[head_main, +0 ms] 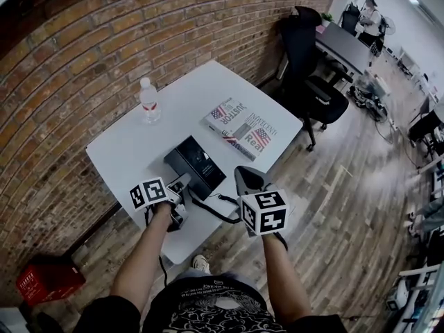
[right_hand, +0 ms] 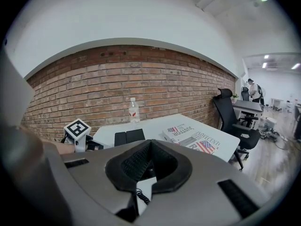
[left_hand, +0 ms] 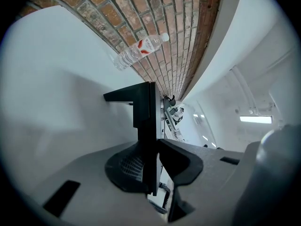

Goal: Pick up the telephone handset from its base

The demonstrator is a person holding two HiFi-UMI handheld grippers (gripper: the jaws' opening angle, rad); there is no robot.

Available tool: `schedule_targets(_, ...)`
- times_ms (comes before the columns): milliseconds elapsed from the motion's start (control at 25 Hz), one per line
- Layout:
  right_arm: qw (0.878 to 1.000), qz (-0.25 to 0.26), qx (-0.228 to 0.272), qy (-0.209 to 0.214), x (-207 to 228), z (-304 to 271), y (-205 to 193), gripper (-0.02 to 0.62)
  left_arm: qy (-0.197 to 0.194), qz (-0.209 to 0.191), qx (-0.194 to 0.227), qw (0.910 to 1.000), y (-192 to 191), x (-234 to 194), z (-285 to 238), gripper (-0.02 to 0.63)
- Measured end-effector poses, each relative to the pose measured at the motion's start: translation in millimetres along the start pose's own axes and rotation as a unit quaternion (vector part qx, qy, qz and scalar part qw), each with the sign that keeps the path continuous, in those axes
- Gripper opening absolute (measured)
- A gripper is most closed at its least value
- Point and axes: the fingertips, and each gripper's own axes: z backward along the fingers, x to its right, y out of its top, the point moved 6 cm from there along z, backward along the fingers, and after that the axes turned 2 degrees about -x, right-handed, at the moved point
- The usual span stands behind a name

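Note:
The black telephone base (head_main: 198, 164) sits near the front edge of the white table (head_main: 125, 151). My left gripper (head_main: 179, 186) is at its near left end. In the left gripper view that gripper (left_hand: 151, 147) is shut on the black handset (left_hand: 146, 112), seen edge-on between the pads. Whether the handset has left the base I cannot tell. A coiled cord (head_main: 211, 210) runs from the phone toward me. My right gripper (head_main: 250, 180) hovers just right of the phone, shut and empty, its tips (right_hand: 149, 144) meeting above the base (right_hand: 129, 136).
A water bottle (head_main: 149, 101) stands at the table's back left, close to the brick wall. A folded newspaper (head_main: 244, 127) lies right of the phone. A black office chair (head_main: 309, 82) is beyond the table's far corner. A red box (head_main: 47, 279) is on the floor at left.

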Motion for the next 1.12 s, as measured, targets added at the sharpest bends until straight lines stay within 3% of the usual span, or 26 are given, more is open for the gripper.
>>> schedule_targets(600, 1.000, -0.014, -0.004, -0.012, 7.4, 16.1, -12.3, 0.000, 0.000, 0.024, 0.000, 0.9997, -2.1, 2.2, 5.0, 0.084)
schedule_targets(920, 1.000, -0.018, -0.005, -0.015, 10.6, 20.7, -17.4, 0.000, -0.024, 0.025, 0.014, 0.9993, -5.7, 1.1, 7.1, 0.078)
schedule_targets(1120, 1.000, -0.021, -0.007, -0.016, 10.7, 23.0, -20.3, 0.000, -0.060, 0.008, 0.028, 0.9978, -0.6, 18.2, 7.9, 0.075)
